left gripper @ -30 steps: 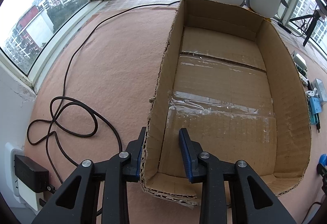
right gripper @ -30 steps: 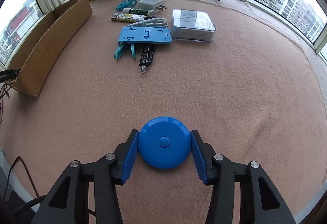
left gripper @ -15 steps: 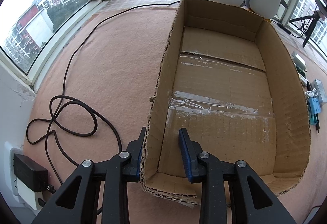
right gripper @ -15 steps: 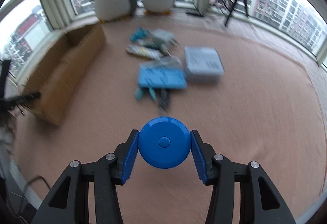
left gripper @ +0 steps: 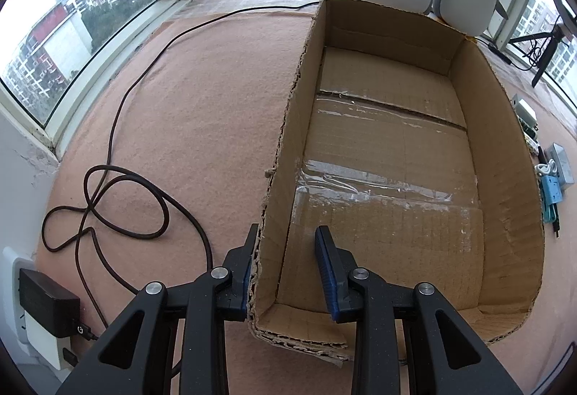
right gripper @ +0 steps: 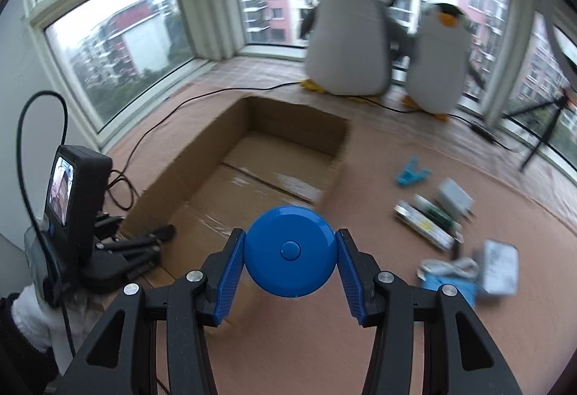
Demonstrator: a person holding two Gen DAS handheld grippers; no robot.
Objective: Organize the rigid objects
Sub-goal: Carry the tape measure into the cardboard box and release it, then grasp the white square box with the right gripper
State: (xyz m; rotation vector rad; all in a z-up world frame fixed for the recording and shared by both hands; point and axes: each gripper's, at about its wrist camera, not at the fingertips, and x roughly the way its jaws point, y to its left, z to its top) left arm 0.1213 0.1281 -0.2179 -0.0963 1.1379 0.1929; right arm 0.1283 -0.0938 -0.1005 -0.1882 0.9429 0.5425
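Tool on my left [left gripper: 285, 265] straddles the near-left wall of the cardboard box [left gripper: 501, 157], fingers apart, steadying it at most. I should keep that wall still. My right tool [right gripper: 290, 252] pinches the blue round case [right gripper: 290, 250], held above the box's near end; I'd carry it past the rim, then lower. Right of the box lie loose gadgets [right gripper: 432, 218]; two plush penguins [right gripper: 351, 27] stand beyond it.
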